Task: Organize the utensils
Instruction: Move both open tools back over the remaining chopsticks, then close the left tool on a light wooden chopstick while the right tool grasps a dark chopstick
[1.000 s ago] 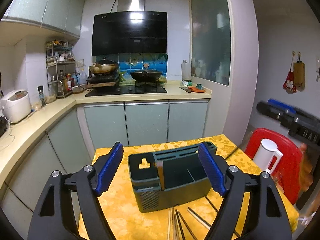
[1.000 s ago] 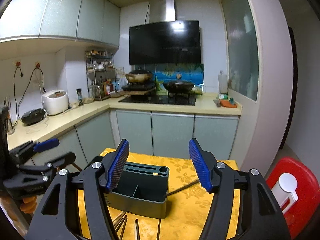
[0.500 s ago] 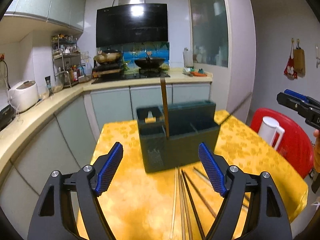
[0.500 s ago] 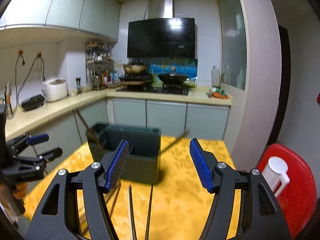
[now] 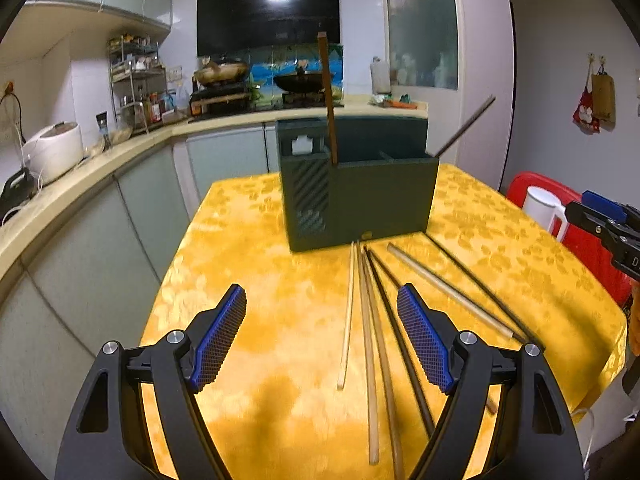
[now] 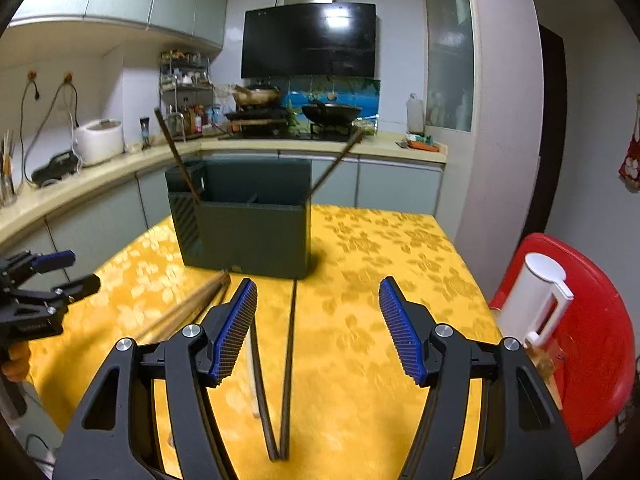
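Observation:
A dark green utensil holder stands on the yellow tablecloth; it also shows in the right wrist view. One brown chopstick stands upright in it and a dark one leans out at its right end. Several loose chopsticks lie on the cloth in front of the holder, light and dark ones. My left gripper is open and empty above them. My right gripper is open and empty above two dark chopsticks.
A white kettle sits on a red chair at the table's right. Kitchen counters with a rice cooker and a stove with pans lie behind. The table edges are close on the left and right.
Both grippers have dropped lower and pulled back from the holder. The view now looks along the table, so the loose chopsticks show in full. Both grippers stay open.

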Action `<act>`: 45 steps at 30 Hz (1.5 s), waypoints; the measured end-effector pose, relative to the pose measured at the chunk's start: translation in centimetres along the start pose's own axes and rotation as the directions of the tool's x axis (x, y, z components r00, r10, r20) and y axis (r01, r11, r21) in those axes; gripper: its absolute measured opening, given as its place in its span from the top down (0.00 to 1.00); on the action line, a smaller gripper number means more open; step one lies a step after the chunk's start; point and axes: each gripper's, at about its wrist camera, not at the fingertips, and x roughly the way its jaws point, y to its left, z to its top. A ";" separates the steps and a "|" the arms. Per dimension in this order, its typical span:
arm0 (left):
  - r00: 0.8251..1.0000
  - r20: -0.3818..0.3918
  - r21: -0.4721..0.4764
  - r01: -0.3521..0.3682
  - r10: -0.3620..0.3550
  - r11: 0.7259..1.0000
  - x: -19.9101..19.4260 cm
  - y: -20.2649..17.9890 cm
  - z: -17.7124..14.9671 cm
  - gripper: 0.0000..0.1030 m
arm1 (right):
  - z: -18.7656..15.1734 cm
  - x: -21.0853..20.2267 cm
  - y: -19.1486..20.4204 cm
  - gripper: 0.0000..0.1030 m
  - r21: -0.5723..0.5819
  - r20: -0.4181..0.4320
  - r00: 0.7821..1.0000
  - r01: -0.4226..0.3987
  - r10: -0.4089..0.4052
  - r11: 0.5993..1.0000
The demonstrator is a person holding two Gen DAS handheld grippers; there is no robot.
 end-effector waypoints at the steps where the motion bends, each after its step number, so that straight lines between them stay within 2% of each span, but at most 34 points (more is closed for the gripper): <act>1: 1.000 -0.010 -0.004 -0.003 0.003 1.000 0.0 0.1 -0.5 0.27 | -0.5 -0.1 0.0 0.40 0.002 -0.006 1.000 0.000 0.000 1.000; 7: 0.999 -0.039 -0.013 -0.022 0.021 1.000 -0.2 0.7 -2.3 0.27 | -2.4 -0.5 0.1 0.40 0.013 -0.036 0.999 -0.003 0.003 1.000; 19: 0.994 -0.080 -0.017 -0.069 0.068 0.997 1.2 2.8 -2.7 0.27 | -4.7 -0.4 -0.7 0.40 0.039 -0.072 0.997 0.027 -0.024 0.999; 22: 0.994 -0.100 -0.054 -0.059 0.053 0.997 1.7 4.0 -3.0 0.27 | -5.3 0.3 -0.7 0.40 0.032 -0.097 0.995 0.027 -0.024 0.999; 25: 0.993 -0.114 -0.050 -0.031 0.025 0.998 1.8 4.3 -3.4 0.27 | -5.5 0.7 -0.9 0.40 0.032 -0.111 0.994 0.028 -0.024 0.999; 28: 0.993 -0.121 -0.007 0.007 -0.008 1.000 1.9 3.0 -4.0 0.27 | -5.7 0.9 -1.2 0.40 0.038 -0.117 0.993 0.032 -0.027 0.999; 32: 0.992 -0.126 0.071 0.027 -0.018 0.997 2.5 1.0 -4.3 0.28 | -5.8 1.3 -1.5 0.40 0.054 -0.133 0.991 0.022 -0.015 0.998; 33: 0.991 -0.131 0.082 0.036 -0.025 0.996 2.7 0.7 -4.4 0.30 | -5.9 1.4 -1.5 0.40 0.058 -0.137 0.990 0.020 -0.011 0.998; 35: 0.989 -0.143 0.089 0.047 -0.034 0.995 3.1 0.3 -4.4 0.42 | -6.0 1.6 -1.7 0.40 0.064 -0.143 0.990 0.020 -0.010 0.998; 37: 0.986 -0.162 0.096 0.054 -0.037 0.994 3.8 0.1 -4.6 0.50 | -6.0 1.6 -1.9 0.40 0.072 -0.147 0.989 0.019 -0.008 0.997; 39: 0.983 -0.180 0.097 0.064 -0.046 0.993 4.4 0.0 -4.7 0.53 | -6.0 1.7 -2.1 0.40 0.077 -0.149 0.989 0.019 -0.008 0.997; 42: 0.972 -0.218 0.101 0.118 -0.094 0.988 5.3 -0.4 -4.9 0.57 | -6.0 1.7 -2.4 0.40 0.088 -0.152 0.988 0.018 -0.004 0.996; 45: 0.963 -0.247 0.110 0.140 -0.110 0.984 6.2 -0.8 -4.8 0.71 | -6.0 1.7 -2.6 0.40 0.091 -0.153 0.988 0.021 -0.006 0.996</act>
